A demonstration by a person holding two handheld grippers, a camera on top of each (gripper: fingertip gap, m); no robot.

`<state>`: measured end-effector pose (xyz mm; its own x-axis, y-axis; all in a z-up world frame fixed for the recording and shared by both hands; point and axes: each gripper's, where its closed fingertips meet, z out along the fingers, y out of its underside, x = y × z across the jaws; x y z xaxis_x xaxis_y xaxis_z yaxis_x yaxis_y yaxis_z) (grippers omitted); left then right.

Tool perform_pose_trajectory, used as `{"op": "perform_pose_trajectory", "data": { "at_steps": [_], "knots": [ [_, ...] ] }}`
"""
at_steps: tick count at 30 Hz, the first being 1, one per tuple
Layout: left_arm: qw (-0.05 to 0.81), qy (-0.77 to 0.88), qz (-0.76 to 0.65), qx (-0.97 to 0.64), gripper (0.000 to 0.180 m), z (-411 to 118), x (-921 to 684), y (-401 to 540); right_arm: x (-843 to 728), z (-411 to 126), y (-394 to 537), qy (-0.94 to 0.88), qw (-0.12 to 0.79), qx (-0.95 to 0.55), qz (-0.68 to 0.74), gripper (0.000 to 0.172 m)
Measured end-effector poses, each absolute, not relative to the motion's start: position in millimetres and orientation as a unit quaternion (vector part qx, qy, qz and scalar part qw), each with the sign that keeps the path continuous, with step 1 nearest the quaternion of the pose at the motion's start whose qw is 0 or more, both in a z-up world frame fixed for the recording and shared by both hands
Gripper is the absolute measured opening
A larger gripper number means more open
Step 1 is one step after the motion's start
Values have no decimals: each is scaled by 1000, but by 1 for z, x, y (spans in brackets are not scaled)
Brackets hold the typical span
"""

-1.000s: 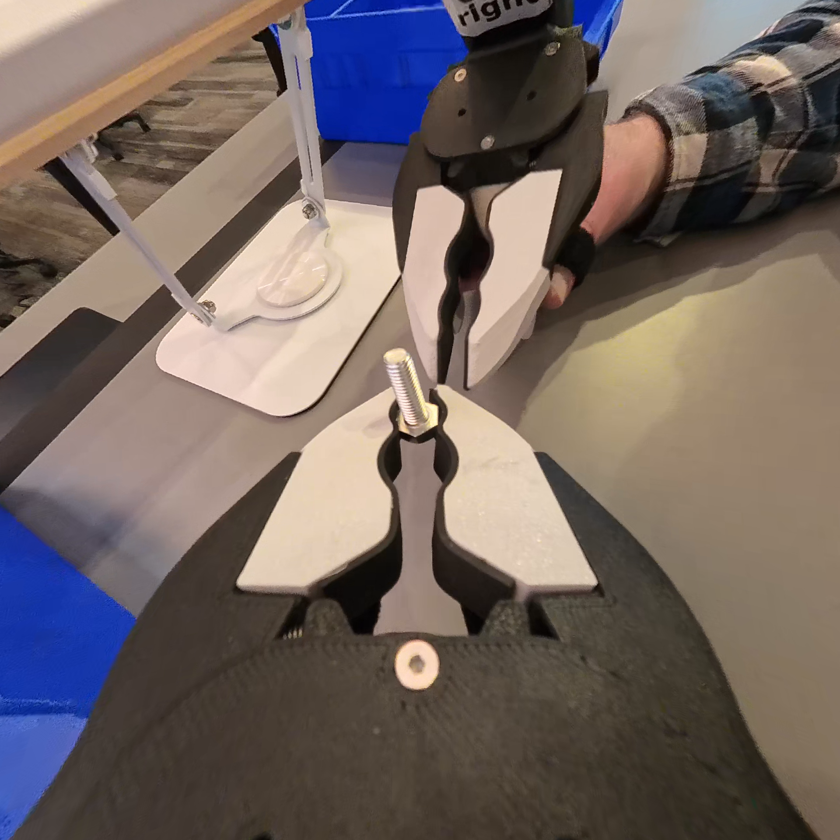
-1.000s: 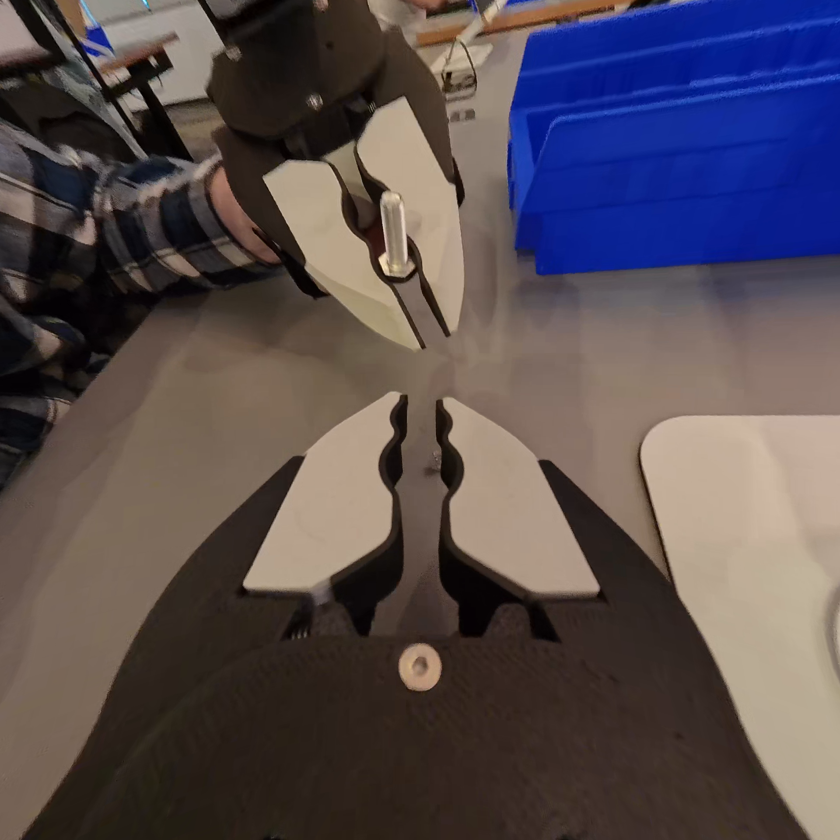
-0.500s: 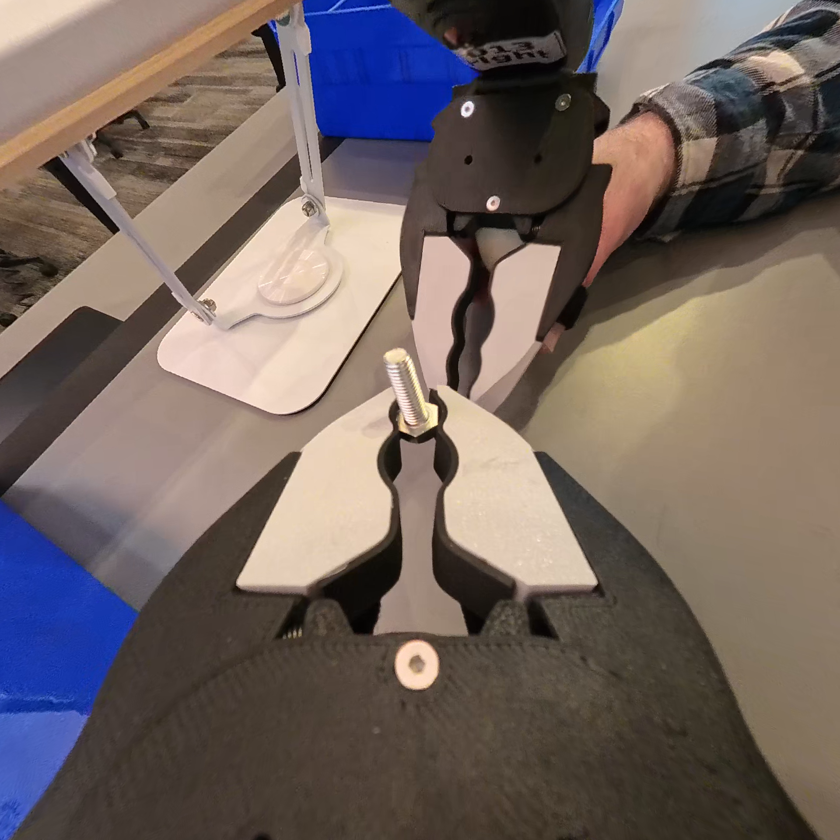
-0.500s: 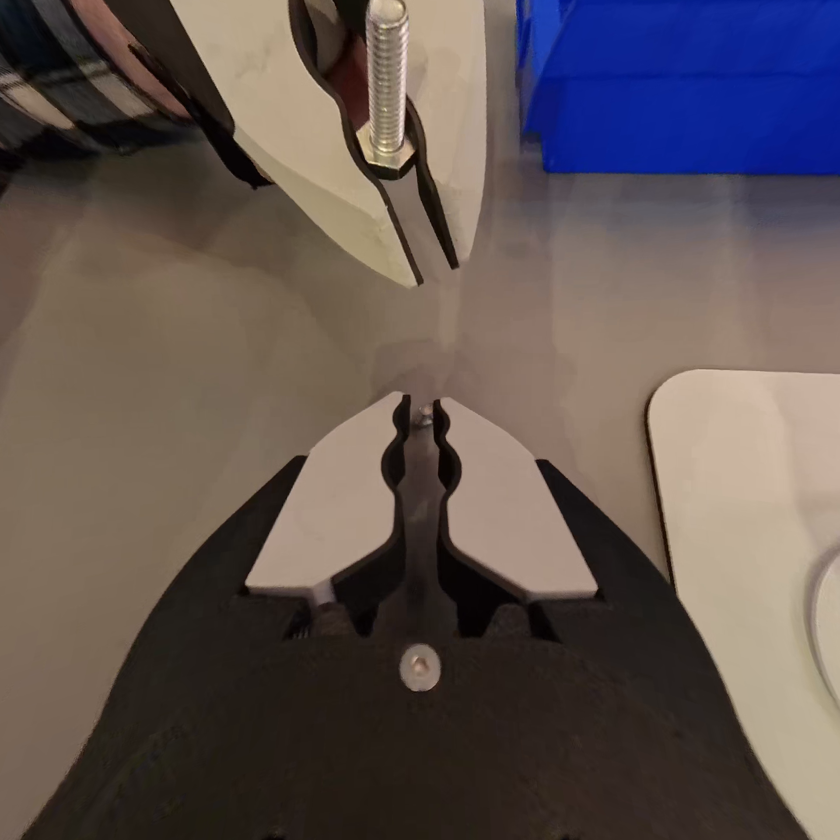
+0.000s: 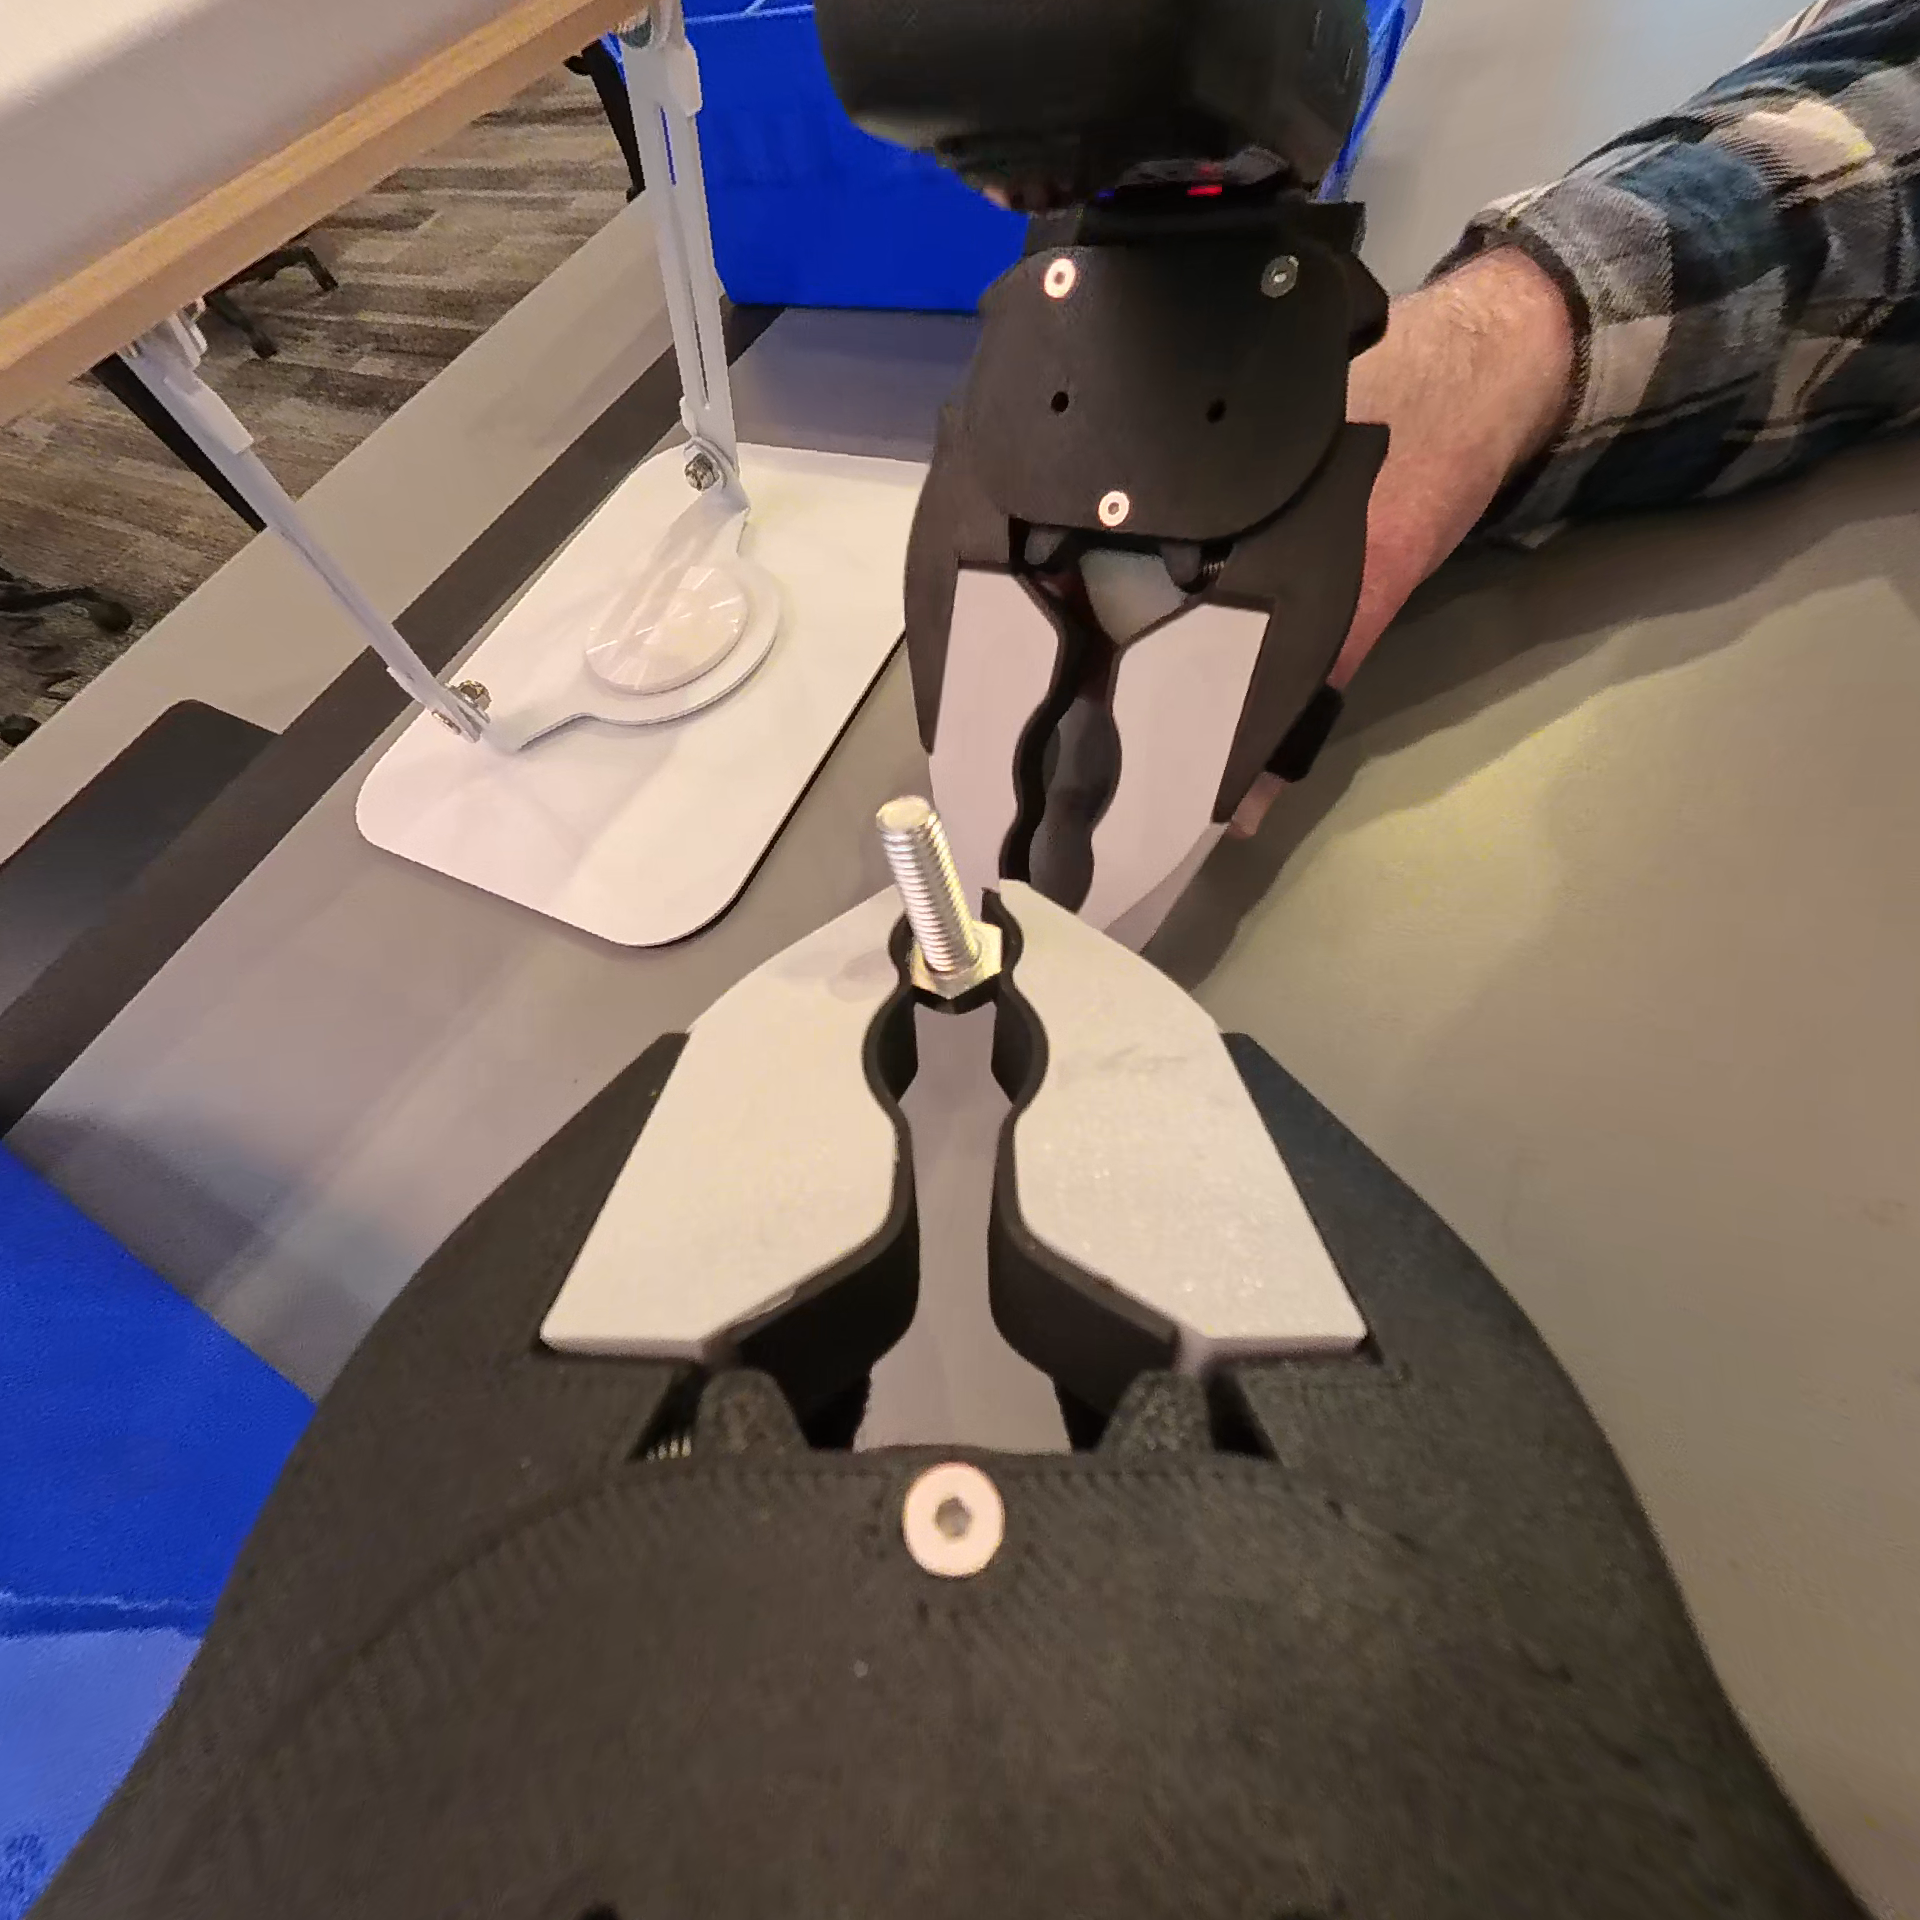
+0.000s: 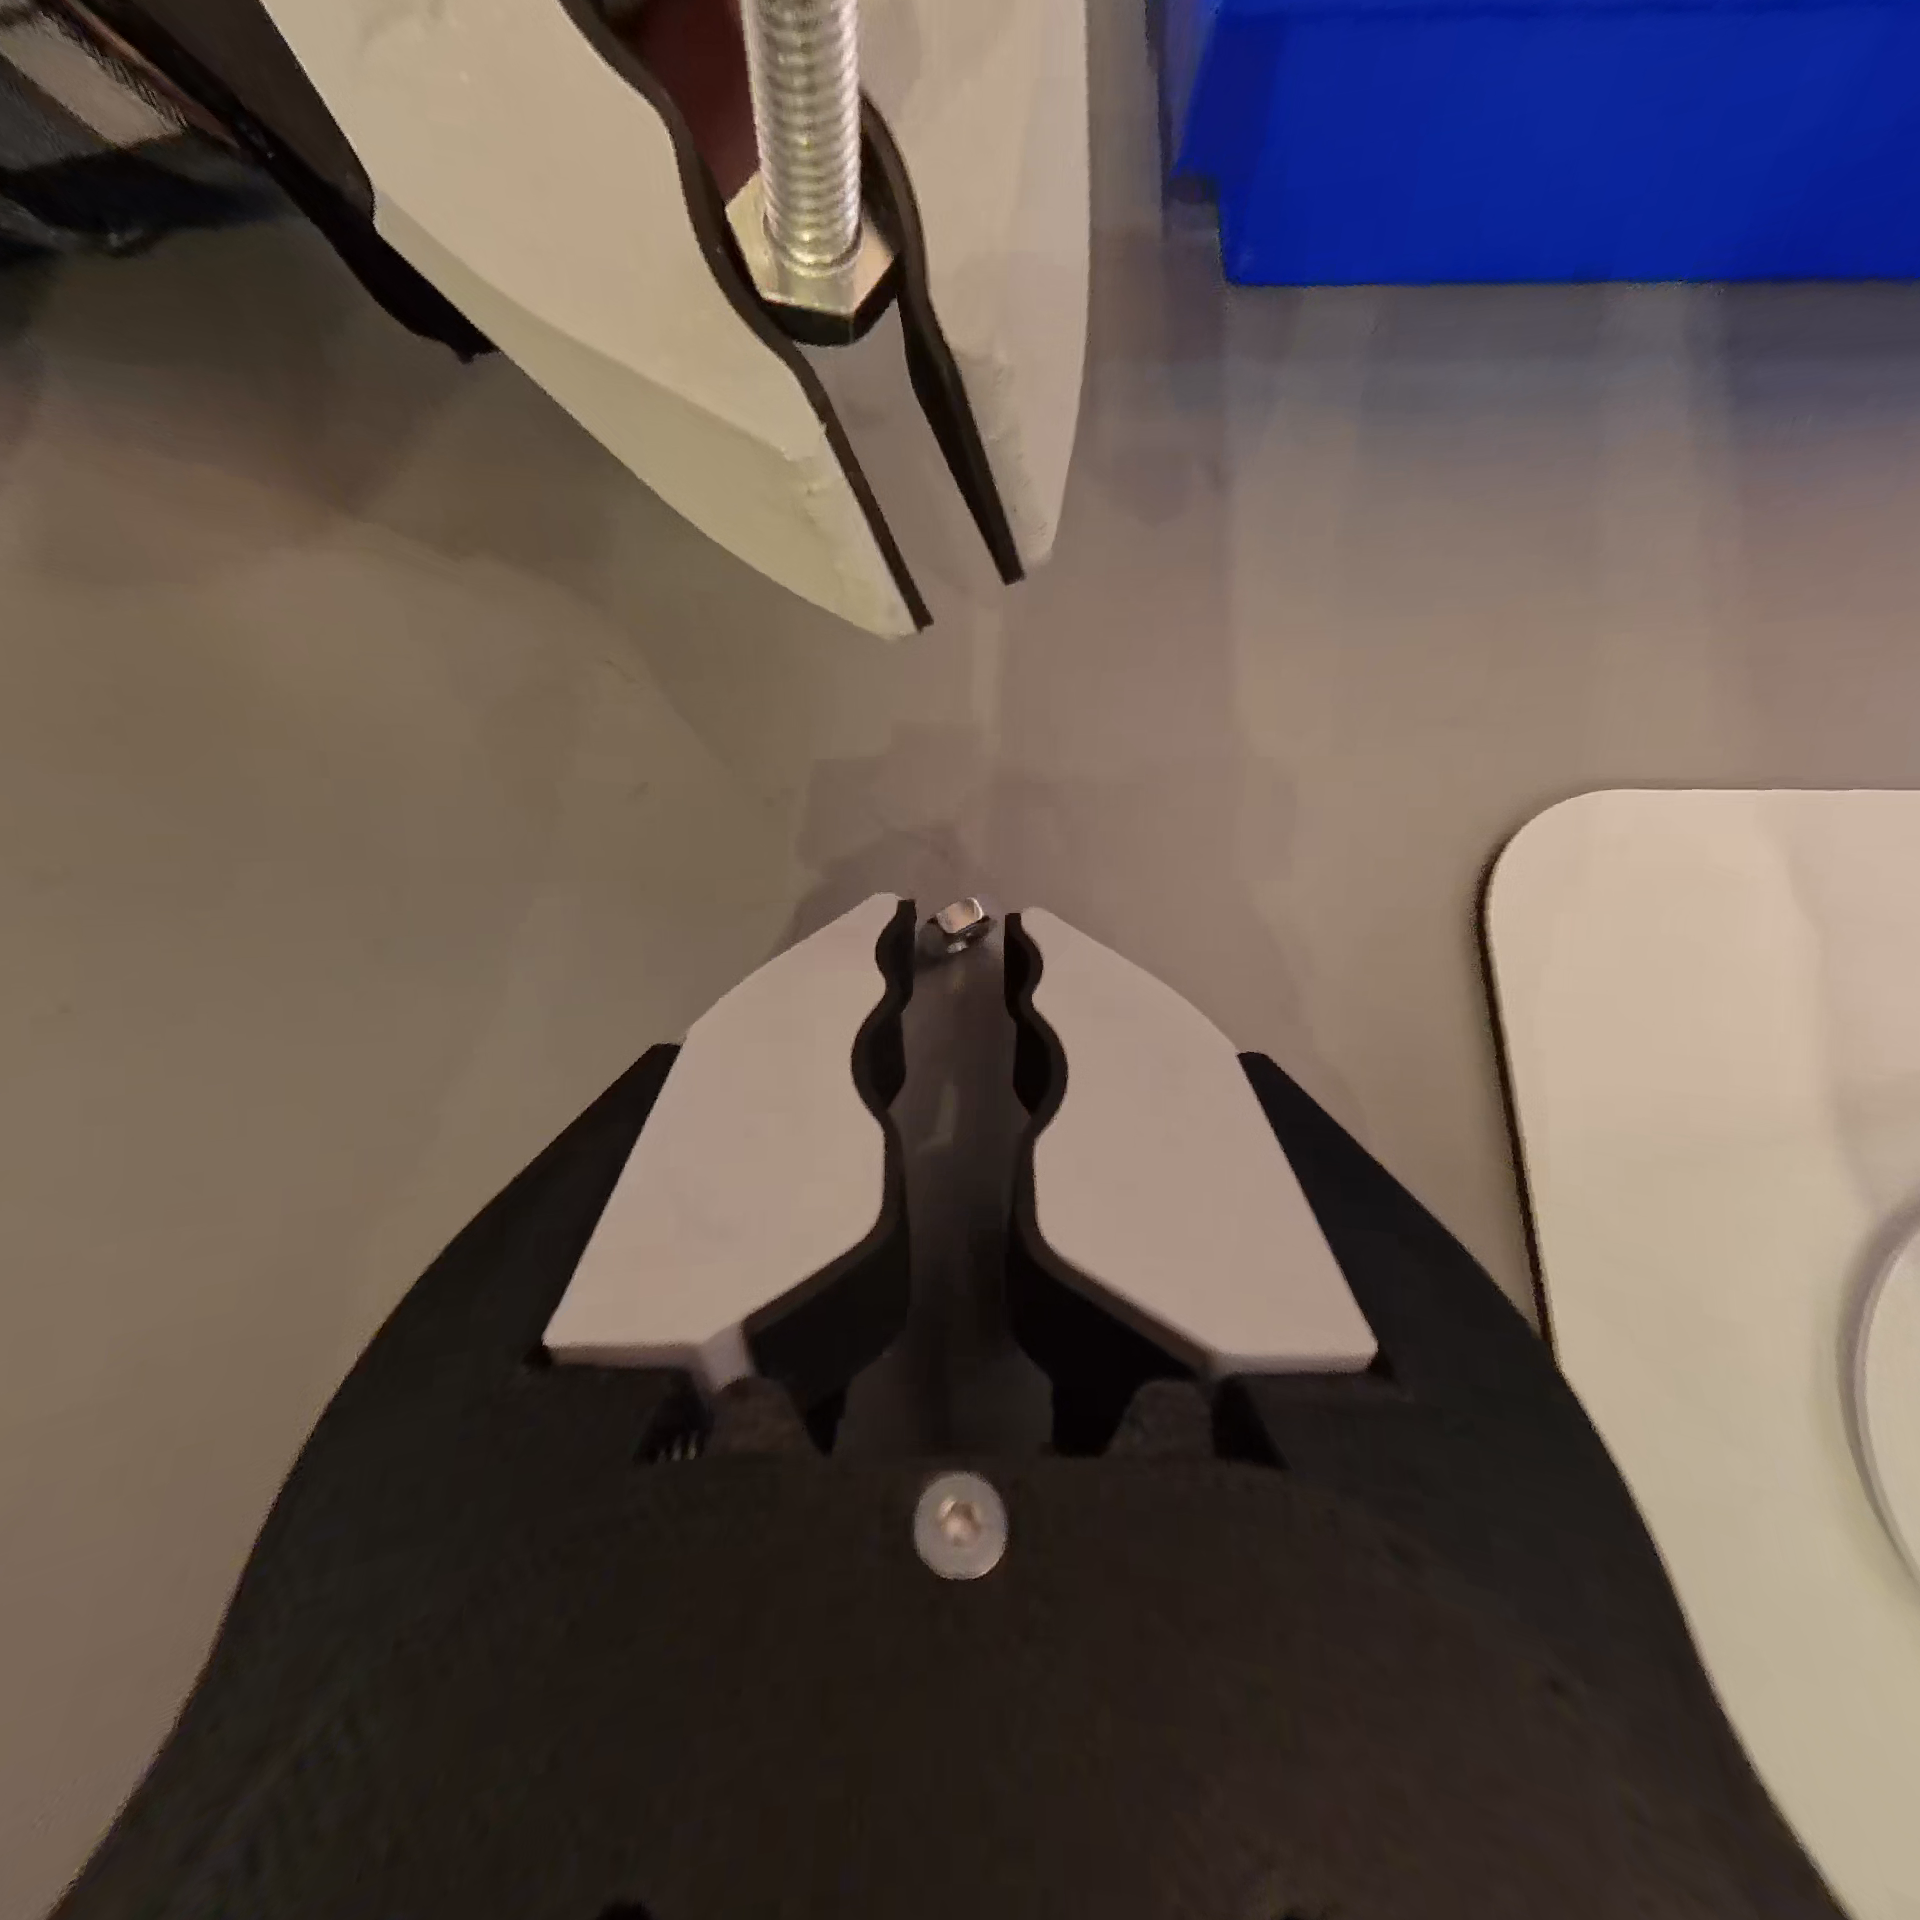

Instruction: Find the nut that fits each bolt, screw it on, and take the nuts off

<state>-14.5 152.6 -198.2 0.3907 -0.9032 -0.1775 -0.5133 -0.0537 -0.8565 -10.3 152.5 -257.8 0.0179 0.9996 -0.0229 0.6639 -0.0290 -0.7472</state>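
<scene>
My left gripper (image 5: 951, 925) is shut on the hex head of a silver bolt (image 5: 928, 894), whose thread stands upright above the fingers. The bolt also shows in the right wrist view (image 6: 805, 156), clamped in the left gripper (image 6: 961, 597) at the top. My right gripper (image 6: 958, 914) points down at the grey table with its jaws open. A small silver nut (image 6: 958, 925) lies on the table between its fingertips, with a gap on each side. In the left wrist view the right gripper (image 5: 1049, 873) stands just behind the bolt, its tips partly hidden.
A white stand with a flat base plate (image 5: 623, 790) sits at the back left and shows at the right in the right wrist view (image 6: 1714, 1143). Blue bins stand behind (image 5: 831, 208) and at the near left (image 5: 104, 1455). A hand in a plaid sleeve (image 5: 1714, 312) holds the right gripper. The left gripper's tips are roughly 6 cm from the right gripper's.
My right gripper came down close to the table over the small nut and its jaws spread wider around it. My left gripper kept still with the bolt.
</scene>
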Motion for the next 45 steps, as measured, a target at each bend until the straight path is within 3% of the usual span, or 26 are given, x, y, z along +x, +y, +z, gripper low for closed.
{"op": "perform_pose_trajectory", "data": {
  "at_steps": [17, 25, 38, 45],
  "knots": [
    [460, 513, -209, -694, 9, -199, -14, 152, -13, -263, 145, -655, 249, -647, 301, 6],
    [460, 513, -209, -694, 9, -199, -15, 152, -10, -261, 120, -680, 164, -613, 367, 7],
    [459, 513, -207, -695, 8, -200, -16, 153, -13, -262, 128, -674, 195, -623, 346, 23],
    [460, 511, -206, -697, 10, -199, -18, 154, -15, -262, 123, -695, 217, -601, 330, 13]
  ]
}}
